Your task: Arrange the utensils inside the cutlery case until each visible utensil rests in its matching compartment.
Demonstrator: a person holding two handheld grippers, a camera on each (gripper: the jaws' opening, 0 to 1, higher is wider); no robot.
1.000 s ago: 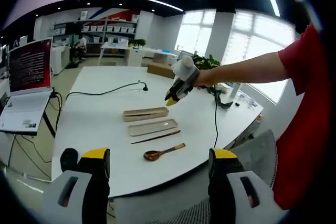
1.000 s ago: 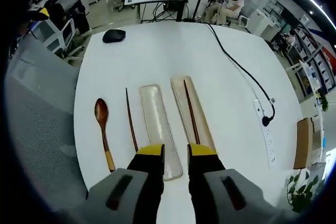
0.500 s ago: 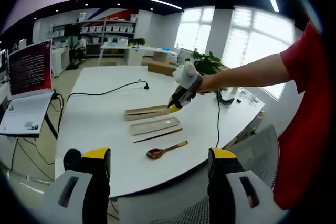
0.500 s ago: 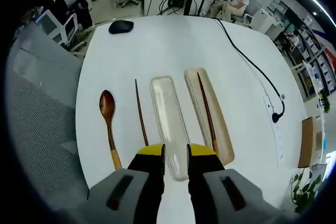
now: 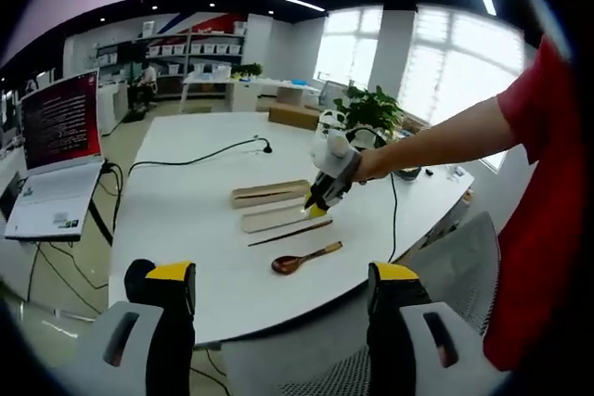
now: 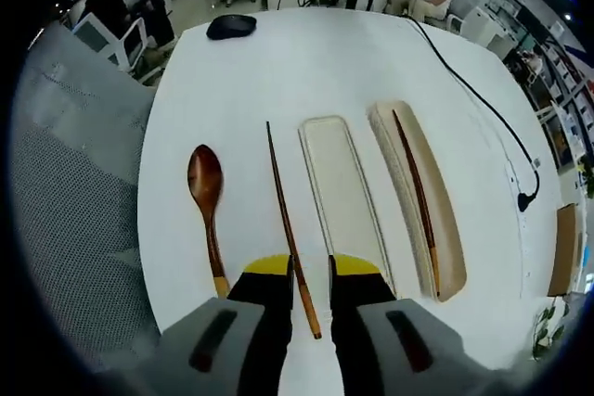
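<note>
On white table [image 6: 278,71], loose chopstick [image 6: 290,229] lies between right gripper's [image 6: 309,266] jaws (parted).

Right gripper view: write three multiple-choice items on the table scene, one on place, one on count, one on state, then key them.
1. Where does the loose dark wooden chopstick lie?
A. Between the brown wooden spoon and the pale translucent case lid
B. Inside the lid
C. Across the spoon

2. How many chopsticks show?
A. One
B. Two
C. Four

3. What does the beige cutlery case tray hold?
A. Nothing
B. The spoon
C. One chopstick

Key: 1 A, it rests on the white table with the spoon on one side and the lid on the other. 2 B, one is loose and one is in the tray. 3 C, a single dark stick lies along it.
</note>
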